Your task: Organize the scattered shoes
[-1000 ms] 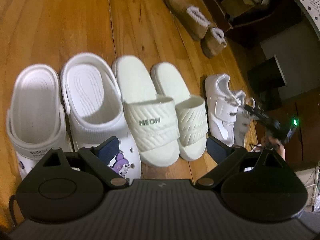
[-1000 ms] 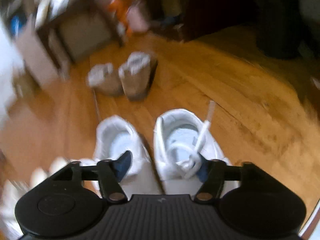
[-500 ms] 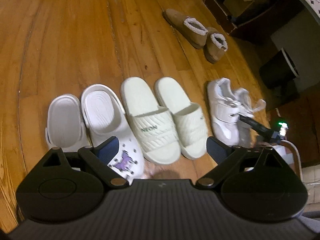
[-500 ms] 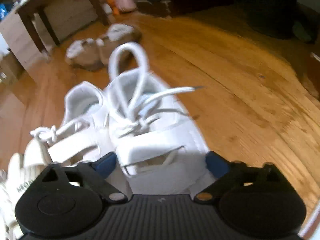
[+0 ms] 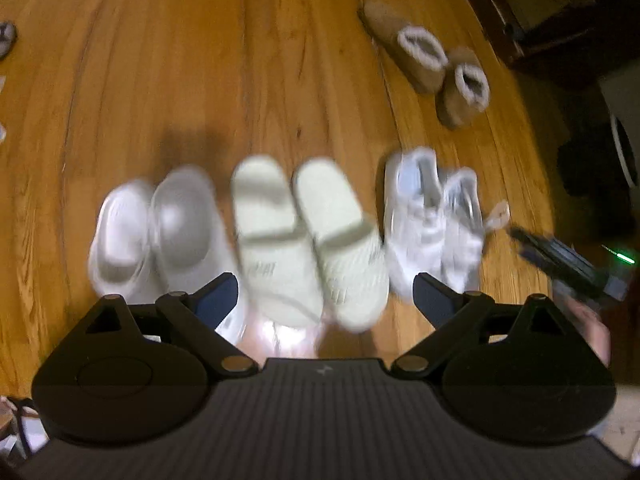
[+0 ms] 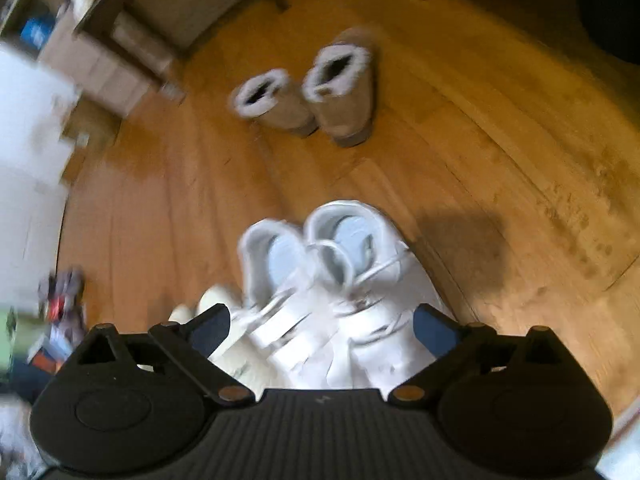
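In the left wrist view, three pairs stand in a row on the wood floor: white clogs, pale green slides and white sneakers. A pair of tan fur-lined boots stands farther back. My left gripper is open and empty, high above the row. My right gripper is open and empty just above the white sneakers; the tan boots lie beyond. The right gripper also shows at the right in the left wrist view.
Dark furniture and a box line the far right. A wooden table with cardboard boxes stands at the back left in the right wrist view. Small clutter lies at the left edge.
Both grippers have risen away from the shoes; the rows look smaller. The right gripper has let go of the sneaker and pulled back. Both views are motion-blurred.
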### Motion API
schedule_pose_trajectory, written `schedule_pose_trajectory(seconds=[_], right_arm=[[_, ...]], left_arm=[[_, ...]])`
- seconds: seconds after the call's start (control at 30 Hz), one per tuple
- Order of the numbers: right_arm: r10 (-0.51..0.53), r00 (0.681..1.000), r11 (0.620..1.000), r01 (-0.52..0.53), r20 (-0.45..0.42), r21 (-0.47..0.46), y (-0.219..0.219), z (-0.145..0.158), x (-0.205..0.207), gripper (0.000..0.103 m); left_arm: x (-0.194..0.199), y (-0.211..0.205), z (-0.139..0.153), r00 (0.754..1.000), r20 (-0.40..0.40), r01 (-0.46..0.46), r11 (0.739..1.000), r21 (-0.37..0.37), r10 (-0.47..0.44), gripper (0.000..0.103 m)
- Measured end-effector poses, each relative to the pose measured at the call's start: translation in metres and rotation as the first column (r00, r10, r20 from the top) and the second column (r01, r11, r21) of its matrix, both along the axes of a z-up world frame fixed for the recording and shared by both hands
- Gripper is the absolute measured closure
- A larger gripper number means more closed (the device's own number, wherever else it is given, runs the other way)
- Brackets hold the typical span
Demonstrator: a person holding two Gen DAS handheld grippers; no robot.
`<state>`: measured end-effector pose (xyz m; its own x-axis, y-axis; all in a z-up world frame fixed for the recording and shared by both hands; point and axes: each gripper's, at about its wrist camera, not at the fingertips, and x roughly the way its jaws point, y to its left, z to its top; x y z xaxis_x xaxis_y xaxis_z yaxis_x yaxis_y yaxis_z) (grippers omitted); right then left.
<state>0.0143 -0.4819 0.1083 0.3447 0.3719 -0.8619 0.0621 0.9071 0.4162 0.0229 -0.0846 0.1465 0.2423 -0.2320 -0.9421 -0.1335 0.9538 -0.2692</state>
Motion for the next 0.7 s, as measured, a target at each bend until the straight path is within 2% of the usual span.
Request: schedule_pose_trajectory(seconds=[0.1, 0.17, 0.2, 0.27, 0.3, 0.43, 0.53, 0.63, 0.7], right_arm=[[0.049, 0.999, 0.997, -0.048, 0.012, -0.062, 0.001, 0.055, 0.014, 0.001], [0.029, 1.0, 0.996, -0.028, 0.006, -0.086, 0.002, 0.076, 0.025, 0.001], [0.012, 1.0, 0.995, -0.012, -0.002, -0.098, 0.001, 0.085, 0.03, 0.001], [-0.035, 0.999, 0.997, 0.034, -0.015, -0.07, -0.003, 0.087, 0.037, 0.001], [-0.059, 0.998, 0.998, 0.058, -0.021, -0.035, -0.006, 0.085, 0.039, 0.001], [-0.124, 0.992, 0.992, 0.124, 0.001, 0.014, 0.0, 0.05, 0.016, 0.001], [-0.154, 0.988, 0.988, 0.154, -0.014, -0.005, 0.009, 0.023, 0.002, 0.002], [-0.167, 0.983, 0.986, 0.166, 0.072, 0.018, 0.017, -0.005, -0.021, 0.002], [-0.153, 0.987, 0.988, 0.154, 0.056, -0.009, 0.022, -0.029, -0.021, 0.002]], left_arm=[[0.041, -0.035, -0.025, 0.999, 0.029, -0.036, 0.998, -0.047, 0.037, 0.008], [0.053, -0.049, -0.035, 0.998, 0.013, -0.067, 0.996, -0.059, 0.068, 0.008], [0.057, -0.057, -0.041, 0.994, -0.032, -0.107, 0.993, -0.055, 0.105, 0.008], [0.065, -0.064, -0.041, 0.99, -0.039, -0.135, 0.986, -0.096, 0.132, 0.008], [0.068, -0.067, -0.04, 0.989, -0.041, -0.148, 0.982, -0.118, 0.144, 0.008], [0.092, -0.071, -0.041, 0.977, 0.058, -0.194, 0.966, -0.172, 0.207, 0.008], [0.107, -0.071, -0.059, 0.961, 0.072, -0.247, 0.948, -0.199, 0.266, 0.008], [0.119, -0.071, -0.084, 0.949, 0.069, -0.283, 0.93, -0.235, 0.307, 0.008], [0.129, -0.069, -0.097, 0.95, 0.062, -0.28, 0.922, -0.267, 0.306, 0.008]])
